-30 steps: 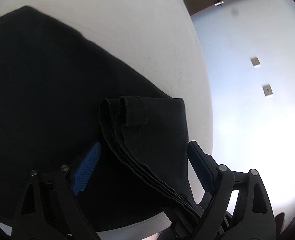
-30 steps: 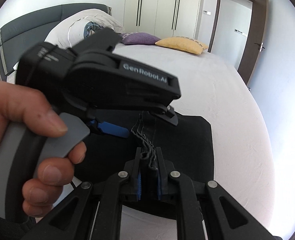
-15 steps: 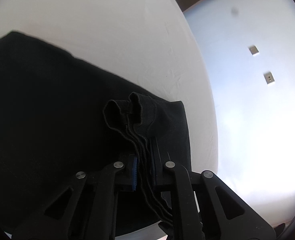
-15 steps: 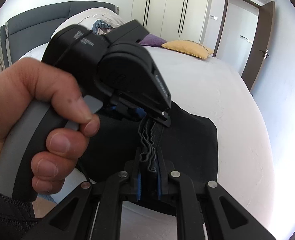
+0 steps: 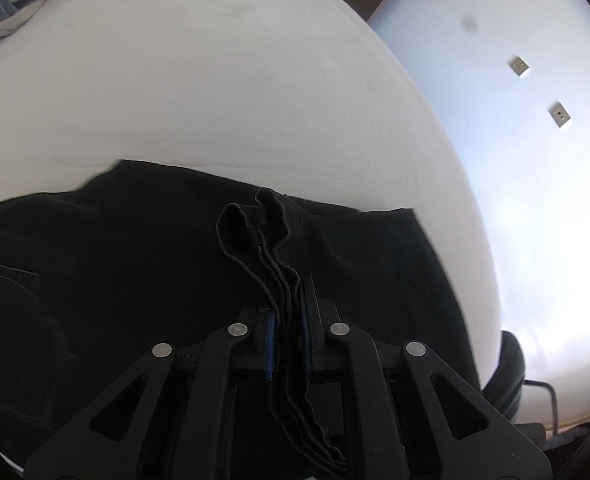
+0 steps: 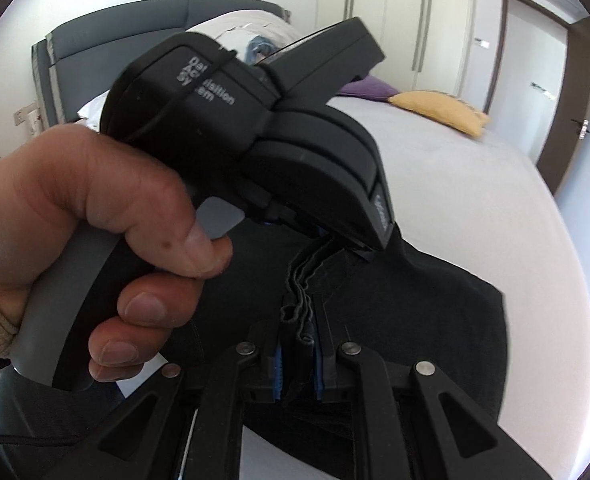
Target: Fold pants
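Black pants (image 5: 115,272) lie folded on a white bed, also in the right wrist view (image 6: 435,304). My left gripper (image 5: 287,332) is shut on a stack of several layered hems of the pants, which stand up between its blue pads. My right gripper (image 6: 299,360) is shut on the same stacked edge a short way along it. In the right wrist view the left gripper's black body (image 6: 279,148), held in a hand, fills the frame just ahead of my right fingers and hides the cloth beneath it.
The white bed sheet (image 5: 215,92) stretches ahead. A yellow pillow (image 6: 443,110) and a purple pillow (image 6: 365,90) lie near the grey headboard (image 6: 107,44). The bed's right edge meets a pale wall (image 5: 535,160). Wardrobes and a dark door (image 6: 567,92) stand behind.
My left gripper, open around the hem stack a second ago, has shut on it and tilted up toward the bed. The right gripper stayed shut on the pants, and both lifted the edge.
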Tool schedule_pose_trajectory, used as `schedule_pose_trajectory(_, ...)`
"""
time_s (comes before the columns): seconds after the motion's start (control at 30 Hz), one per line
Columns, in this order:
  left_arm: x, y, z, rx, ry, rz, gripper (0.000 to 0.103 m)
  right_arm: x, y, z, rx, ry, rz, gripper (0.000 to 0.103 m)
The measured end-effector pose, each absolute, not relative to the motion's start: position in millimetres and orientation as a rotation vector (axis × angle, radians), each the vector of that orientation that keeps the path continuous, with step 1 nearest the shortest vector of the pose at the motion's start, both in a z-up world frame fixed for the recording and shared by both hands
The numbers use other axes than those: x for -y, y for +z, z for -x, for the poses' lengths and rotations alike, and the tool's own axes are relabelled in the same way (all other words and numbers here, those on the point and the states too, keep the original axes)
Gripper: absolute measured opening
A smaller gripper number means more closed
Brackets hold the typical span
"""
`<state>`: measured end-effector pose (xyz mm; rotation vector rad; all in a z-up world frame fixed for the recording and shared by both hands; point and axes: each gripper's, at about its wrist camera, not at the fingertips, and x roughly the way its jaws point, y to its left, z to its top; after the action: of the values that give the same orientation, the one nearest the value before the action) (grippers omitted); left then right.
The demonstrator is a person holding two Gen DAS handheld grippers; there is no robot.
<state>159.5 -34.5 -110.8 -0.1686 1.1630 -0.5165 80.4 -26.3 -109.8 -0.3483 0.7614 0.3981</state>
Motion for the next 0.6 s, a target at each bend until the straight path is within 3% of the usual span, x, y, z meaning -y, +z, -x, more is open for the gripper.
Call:
schedule_pose_trajectory(0.3, -51.9, -137.2, -191.2, -1.219, -0.449, 0.169, 0.008, -38.8, -151.2, -111.3, -0.878, 0.499, 0.353, 0.013)
schedule_pose_trajectory(0.6, -54.4, -152.4, -205.5, -1.217, -0.466, 0.180, 0.009, -43.2, -167.2, -126.6, -0.947, 0.497, 0.323, 0.013)
